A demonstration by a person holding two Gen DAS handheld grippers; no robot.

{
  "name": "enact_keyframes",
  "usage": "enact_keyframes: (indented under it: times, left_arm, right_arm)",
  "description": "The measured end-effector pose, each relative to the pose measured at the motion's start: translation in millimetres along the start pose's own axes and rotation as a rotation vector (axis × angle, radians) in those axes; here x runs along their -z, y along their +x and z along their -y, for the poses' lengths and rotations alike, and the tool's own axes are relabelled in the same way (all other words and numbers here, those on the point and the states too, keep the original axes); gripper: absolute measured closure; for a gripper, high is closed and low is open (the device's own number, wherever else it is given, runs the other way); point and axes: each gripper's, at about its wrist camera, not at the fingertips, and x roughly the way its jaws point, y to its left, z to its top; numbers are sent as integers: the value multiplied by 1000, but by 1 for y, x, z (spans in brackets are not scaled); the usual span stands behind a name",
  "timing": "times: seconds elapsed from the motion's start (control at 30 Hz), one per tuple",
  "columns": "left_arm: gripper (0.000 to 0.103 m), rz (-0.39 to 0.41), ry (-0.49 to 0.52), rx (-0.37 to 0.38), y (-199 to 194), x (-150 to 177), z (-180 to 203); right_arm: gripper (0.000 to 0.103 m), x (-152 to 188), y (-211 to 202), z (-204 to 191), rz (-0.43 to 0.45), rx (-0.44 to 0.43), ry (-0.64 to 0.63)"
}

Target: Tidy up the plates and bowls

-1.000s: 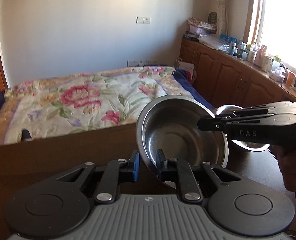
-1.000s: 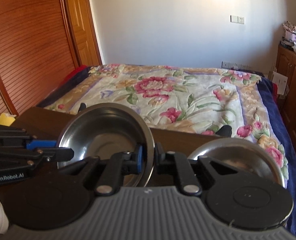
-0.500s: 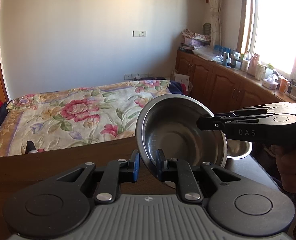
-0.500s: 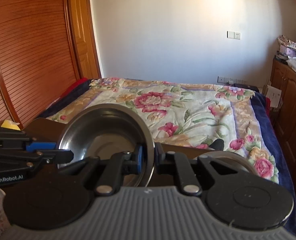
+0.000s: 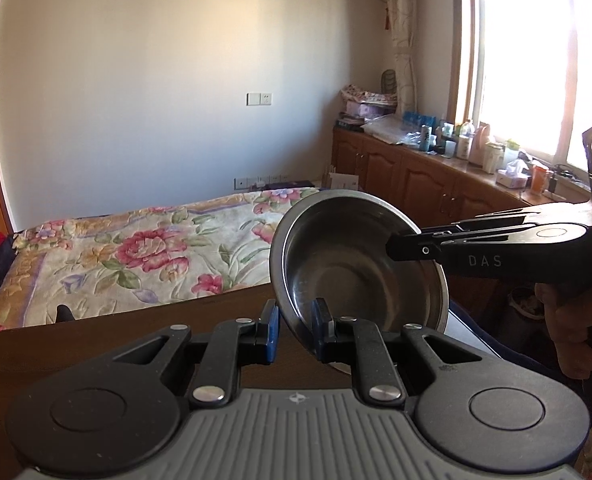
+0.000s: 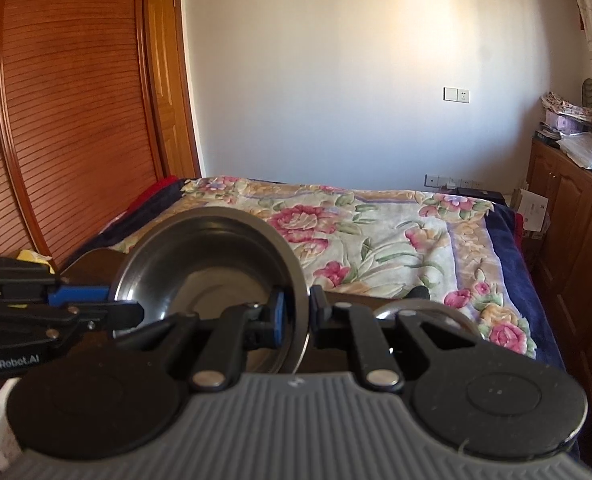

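Note:
A steel bowl (image 5: 356, 264) hangs tilted in the air, its inside turned towards the left wrist camera. My left gripper (image 5: 296, 332) is shut on its near rim, one finger inside and the blue pad outside. My right gripper (image 5: 400, 246) reaches in from the right and clamps the opposite rim. In the right wrist view the same bowl (image 6: 203, 264) stands on edge with my right gripper (image 6: 298, 320) shut on its rim, and my left gripper (image 6: 107, 304) holds the far side. A second steel bowl (image 6: 428, 312) rests on the table, mostly hidden behind my right gripper.
Below lies a dark wooden table (image 5: 95, 344), with a flowered bed (image 5: 135, 252) just past its far edge. Wooden cabinets (image 5: 424, 180) with bottles run along the right wall under a window. A person's hand (image 5: 568, 320) holds the right gripper. Wooden doors (image 6: 75, 120) stand on the left.
Both grippers have risen together with the bowl held between them. The table and bed have sunk lower in both views, and the second bowl is now nearly hidden.

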Motion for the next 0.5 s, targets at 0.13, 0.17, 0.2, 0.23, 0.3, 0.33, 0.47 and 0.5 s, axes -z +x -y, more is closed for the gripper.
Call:
enact_keyframes:
  times: [0.13, 0.17, 0.2, 0.23, 0.3, 0.33, 0.47, 0.5]
  left_arm:
    - [84, 1, 9, 13, -13, 10, 7]
    - [84, 1, 11, 17, -16, 13, 9]
    - [84, 1, 14, 20, -20, 16, 11]
    - [84, 2, 18, 22, -23, 19, 13]
    - [84, 3, 26, 24, -29, 25, 17]
    - [84, 3, 30, 24, -32, 28, 19]
    - [84, -3, 37, 32, -41, 43, 23]
    - [84, -6, 37, 33, -44, 47, 23]
  right_arm:
    - [88, 11, -13, -2, 2, 3, 2]
    - [88, 14, -15, -3, 1, 2, 4]
    - [88, 18, -18, -3, -2, 1, 6]
    - [88, 21, -19, -4, -5, 1, 9]
    - [88, 27, -24, -6, -9, -1, 12]
    - [88, 31, -26, -6, -12, -2, 13]
    - [88, 43, -34, -11, -18, -9, 21]
    - [88, 47, -35, -13, -21, -12, 22]
